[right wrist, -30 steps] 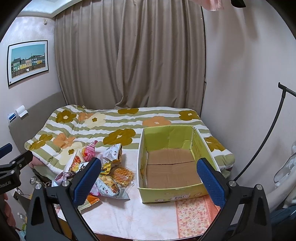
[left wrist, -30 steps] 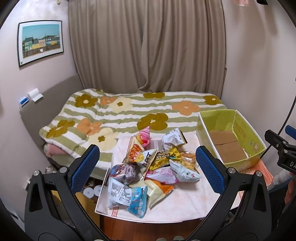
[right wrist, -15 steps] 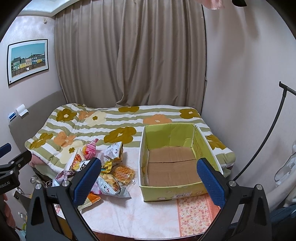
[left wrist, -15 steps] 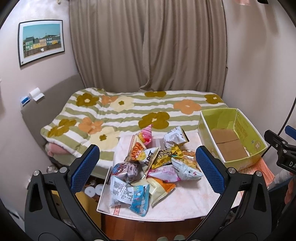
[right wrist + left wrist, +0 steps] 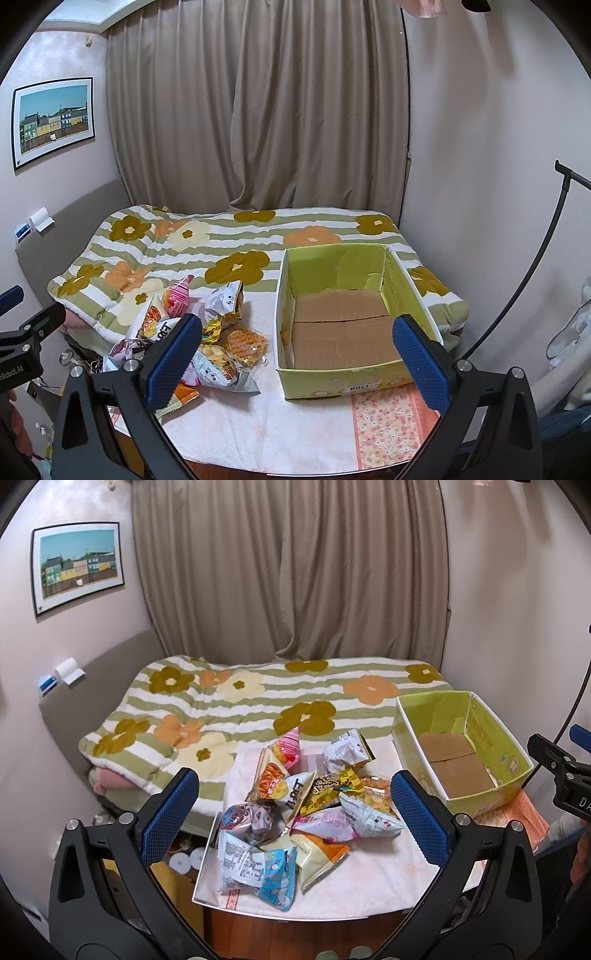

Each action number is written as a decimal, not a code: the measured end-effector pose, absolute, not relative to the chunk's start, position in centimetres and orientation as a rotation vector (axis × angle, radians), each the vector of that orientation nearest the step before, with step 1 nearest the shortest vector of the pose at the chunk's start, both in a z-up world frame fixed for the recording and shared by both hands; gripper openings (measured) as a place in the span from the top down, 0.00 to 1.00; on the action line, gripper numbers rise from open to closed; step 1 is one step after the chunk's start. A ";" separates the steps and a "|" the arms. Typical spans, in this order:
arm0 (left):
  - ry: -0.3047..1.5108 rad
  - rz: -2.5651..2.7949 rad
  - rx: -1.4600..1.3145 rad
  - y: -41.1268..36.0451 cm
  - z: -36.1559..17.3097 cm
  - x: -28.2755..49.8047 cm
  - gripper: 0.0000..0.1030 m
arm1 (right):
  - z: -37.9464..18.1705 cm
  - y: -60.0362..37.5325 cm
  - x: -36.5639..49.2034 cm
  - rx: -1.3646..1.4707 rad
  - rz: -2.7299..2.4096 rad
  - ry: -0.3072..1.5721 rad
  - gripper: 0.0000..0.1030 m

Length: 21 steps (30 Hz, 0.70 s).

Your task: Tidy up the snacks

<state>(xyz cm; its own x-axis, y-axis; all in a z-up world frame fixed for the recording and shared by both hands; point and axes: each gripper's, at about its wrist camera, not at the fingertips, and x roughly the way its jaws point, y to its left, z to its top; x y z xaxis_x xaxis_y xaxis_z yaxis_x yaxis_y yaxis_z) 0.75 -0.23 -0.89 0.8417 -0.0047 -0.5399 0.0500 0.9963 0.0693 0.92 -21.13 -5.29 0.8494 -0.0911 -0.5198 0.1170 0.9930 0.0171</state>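
While both tongs gape, snack bags [image 5: 306, 812] lie beside the box [image 5: 354, 384].

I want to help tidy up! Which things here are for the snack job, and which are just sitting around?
For the job:
snack packets, piled on the table
green box, nothing in it
left gripper and right gripper, both open

Just sitting around:
flowery blanket
curtain
framed picture

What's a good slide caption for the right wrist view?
Open right tool facing an empty green box beside piled snack bags.
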 end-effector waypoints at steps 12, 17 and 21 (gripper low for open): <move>0.571 -0.029 0.091 -0.5 -1.0 1.0 0.00 | -5.2 -21.6 1.2 0.053 -0.109 0.547 0.00; 0.572 -0.031 0.092 -0.8 -1.0 1.0 0.00 | -5.2 -21.7 1.2 0.053 -0.108 0.548 0.01; 0.572 -0.029 0.093 -0.8 -1.0 1.0 0.00 | -5.3 -21.8 1.4 0.054 -0.108 0.549 0.01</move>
<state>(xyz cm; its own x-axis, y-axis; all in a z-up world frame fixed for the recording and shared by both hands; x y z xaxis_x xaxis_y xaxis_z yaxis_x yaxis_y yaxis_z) 1.02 -0.76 -1.02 0.8406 -0.0019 -0.5416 0.0538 0.9953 0.0801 1.44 -21.77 -5.25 0.8476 -0.0877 -0.5234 0.1166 0.9929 0.0224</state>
